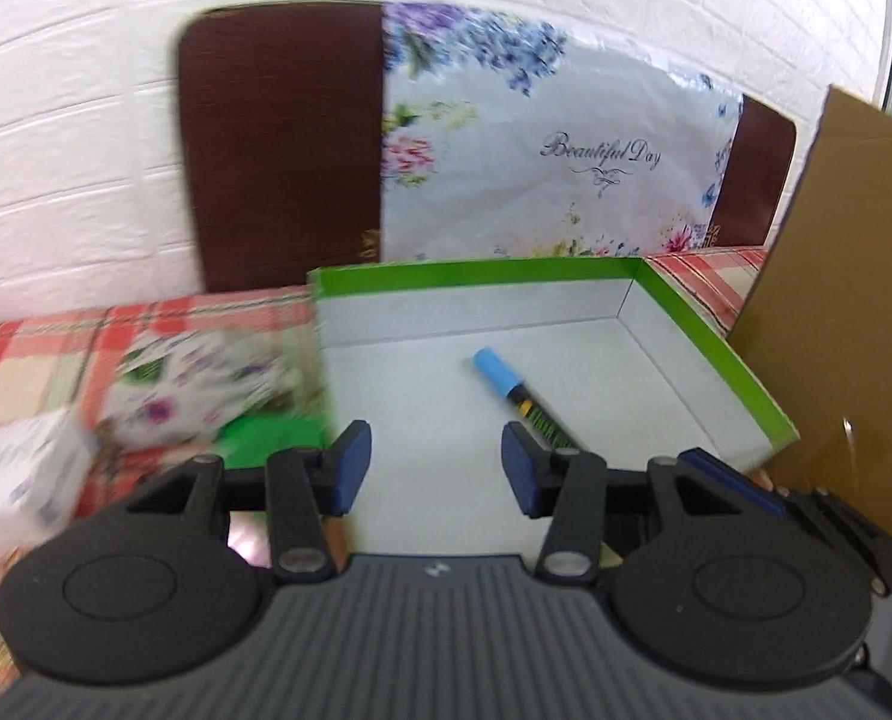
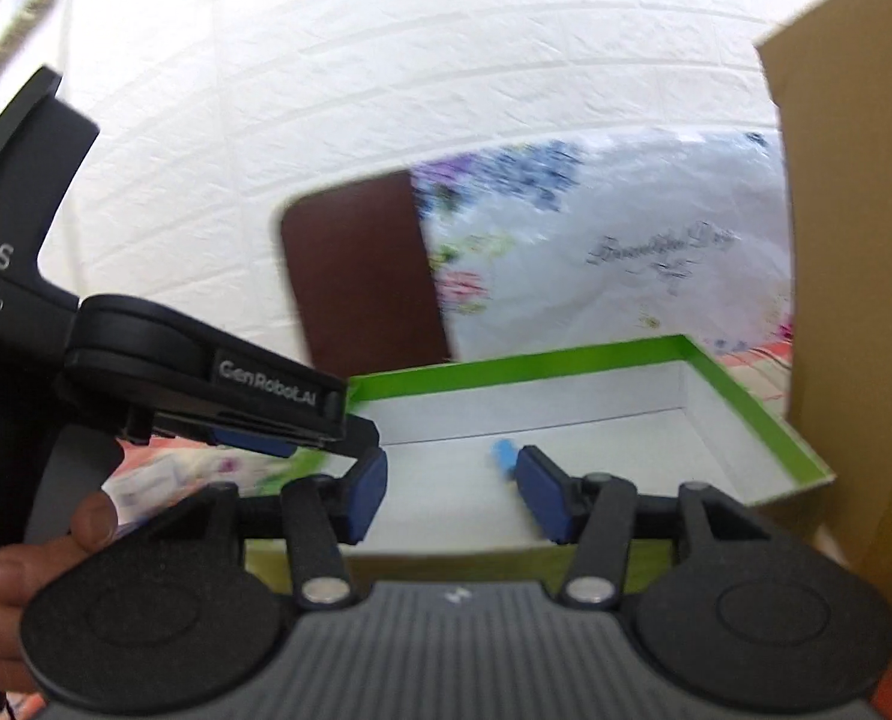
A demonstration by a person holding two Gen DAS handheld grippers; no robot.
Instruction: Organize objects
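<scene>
A shallow box (image 1: 716,354) with green rim and white inside lies on the checked cloth. A marker with a light blue cap (image 1: 509,387) lies loose on its floor. My left gripper (image 1: 437,468) is open and empty, hovering over the box's near part, the marker just beyond its right finger. In the right wrist view my right gripper (image 2: 452,495) is open and empty above the box's (image 2: 764,420) near edge. The marker's blue cap (image 2: 503,456) shows behind its right finger. The left gripper's body (image 2: 218,384) is at its left.
A floral packet (image 1: 200,387), a white carton (image 1: 20,474) and a green item (image 1: 272,441) lie left of the box. A brown cardboard box (image 1: 836,276) stands at the right. A dark board (image 1: 284,150) and a floral bag (image 1: 554,156) lean on the white wall.
</scene>
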